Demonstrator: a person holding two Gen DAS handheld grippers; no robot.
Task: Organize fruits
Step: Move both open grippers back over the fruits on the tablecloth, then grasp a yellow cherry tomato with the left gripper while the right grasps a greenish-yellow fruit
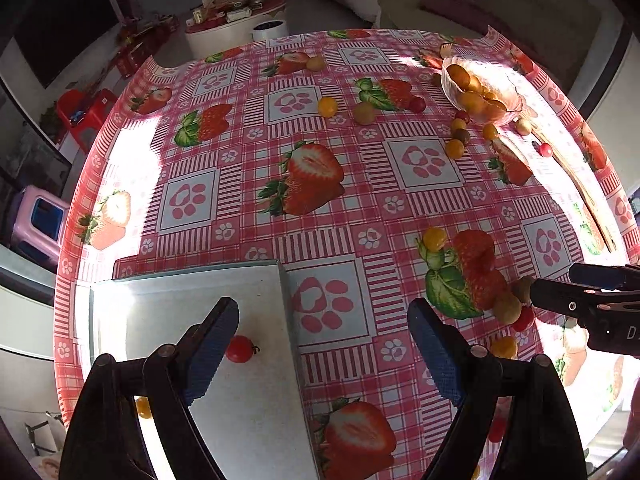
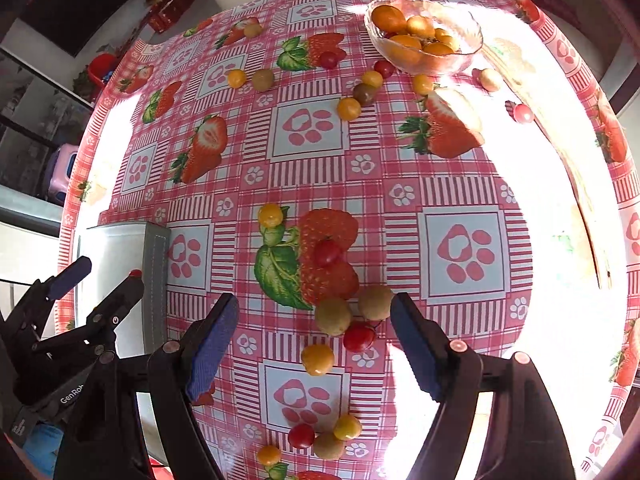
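Both pairs of fingers stand apart and hold nothing. My left gripper (image 1: 322,344) hangs over the grey tray (image 1: 256,280), where one red tomato (image 1: 240,349) lies beside the left pad, apparently just set down. My right gripper (image 2: 314,334) hovers over a cluster on the strawberry tablecloth (image 2: 400,168): two pale green fruits (image 2: 333,315), a red one (image 2: 359,337) and a yellow one (image 2: 317,359) between the pads. I judge this the pick-up step; next I must lower and close on one fruit without nudging its neighbours. More sit near the glass bowl (image 2: 472,44).

"genrob" on left gripper (image 2: 98,280).
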